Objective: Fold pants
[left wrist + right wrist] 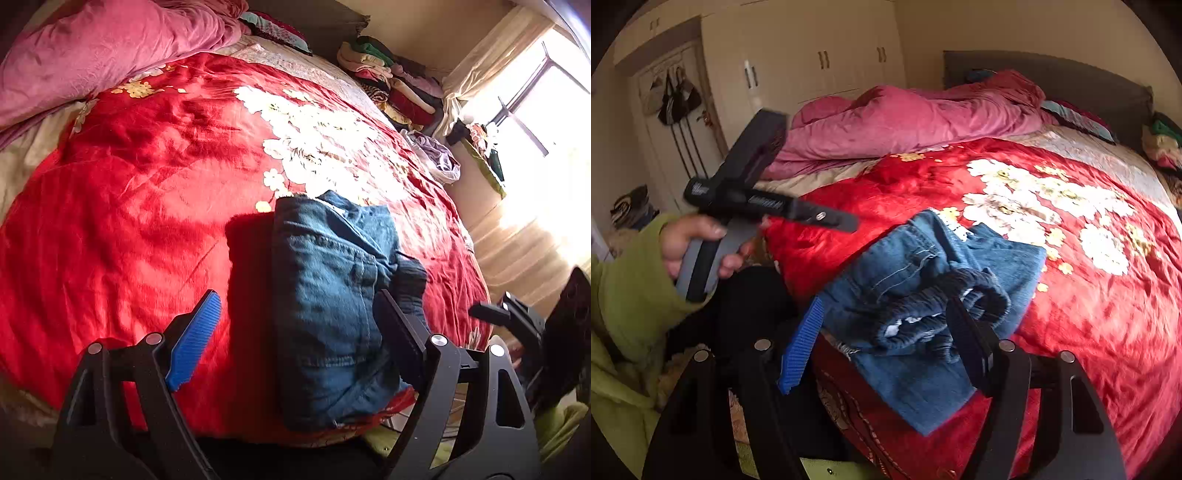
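Pants (332, 306), folded into a denim bundle, lie on the red floral blanket (140, 192) at the bed's near edge. At 7 o'clock the left gripper (299, 332) hangs released; at 5 o'clock the right gripper (886, 343) likewise, empty.

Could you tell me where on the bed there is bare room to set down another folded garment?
The widest free patch is the red blanket between the folded jeans and the pink quilt. The white flower print beyond the jeans is bare too. It is crowded along the far edge, where the stacked clothes lie, and at the near edge around the jeans.
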The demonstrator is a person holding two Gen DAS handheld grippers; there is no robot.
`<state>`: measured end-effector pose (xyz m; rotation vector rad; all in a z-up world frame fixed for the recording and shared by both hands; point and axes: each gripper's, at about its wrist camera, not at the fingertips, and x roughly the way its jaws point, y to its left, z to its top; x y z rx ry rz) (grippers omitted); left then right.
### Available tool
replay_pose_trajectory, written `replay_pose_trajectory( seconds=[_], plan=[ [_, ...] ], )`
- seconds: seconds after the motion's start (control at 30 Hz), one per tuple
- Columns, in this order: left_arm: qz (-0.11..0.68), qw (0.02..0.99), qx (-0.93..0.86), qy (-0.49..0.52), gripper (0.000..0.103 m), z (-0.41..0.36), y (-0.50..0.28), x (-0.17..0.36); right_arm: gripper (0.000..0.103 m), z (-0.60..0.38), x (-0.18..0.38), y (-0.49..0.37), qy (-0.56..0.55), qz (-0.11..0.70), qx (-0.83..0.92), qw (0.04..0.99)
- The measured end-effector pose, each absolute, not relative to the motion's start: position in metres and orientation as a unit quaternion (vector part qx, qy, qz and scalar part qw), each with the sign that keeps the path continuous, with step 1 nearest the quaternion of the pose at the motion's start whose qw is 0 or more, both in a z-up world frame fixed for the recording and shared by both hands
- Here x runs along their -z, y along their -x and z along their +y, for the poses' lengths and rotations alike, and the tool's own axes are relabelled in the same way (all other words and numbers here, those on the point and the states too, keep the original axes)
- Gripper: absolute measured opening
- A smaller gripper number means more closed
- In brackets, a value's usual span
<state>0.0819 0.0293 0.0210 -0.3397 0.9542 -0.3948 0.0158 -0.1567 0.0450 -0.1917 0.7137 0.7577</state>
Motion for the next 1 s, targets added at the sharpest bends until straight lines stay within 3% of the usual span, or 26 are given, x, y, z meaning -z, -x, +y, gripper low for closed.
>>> replay_pose_trajectory(
  seconds=[0.1,0.2,0.27,0.33,0.47,0.57,0.67,1.0],
  plan=[
    [0.462,0.855,0.187,0.144,0.065,0.022,-0.106,-0.019,0.068,-0.131,-0.037,-0.007,0.135,0.333,-0.384,0.851],
    [0.481,0.848,0.183,0.125,0.062,0.006,-0.128,-0.009,0.066,-0.106,-0.025,-0.004,0.181,0.333,-0.402,0.833],
    [0.486,0.847,0.189,0.107,0.060,-0.006,-0.138,-0.004,0.058,-0.093,-0.017,-0.004,0.205,0.332,-0.412,0.823],
    [0.495,0.846,0.181,0.086,0.050,-0.015,-0.146,0.004,0.053,-0.083,-0.010,-0.006,0.229,0.333,-0.415,0.815],
    [0.505,0.845,0.161,0.069,0.050,-0.017,-0.160,0.020,0.041,-0.062,0.006,-0.010,0.280,0.328,-0.431,0.793],
    [0.505,0.846,0.157,0.071,0.052,-0.013,-0.167,0.023,0.009,-0.049,0.024,-0.021,0.317,0.335,-0.422,0.781],
    [0.503,0.847,0.157,0.073,0.052,-0.009,-0.168,0.023,0.007,-0.049,0.012,-0.023,0.267,0.338,-0.457,0.778],
    [0.491,0.852,0.159,0.086,0.058,-0.004,-0.163,0.025,0.008,-0.067,0.040,-0.022,0.263,0.377,-0.437,0.773]
  ],
)
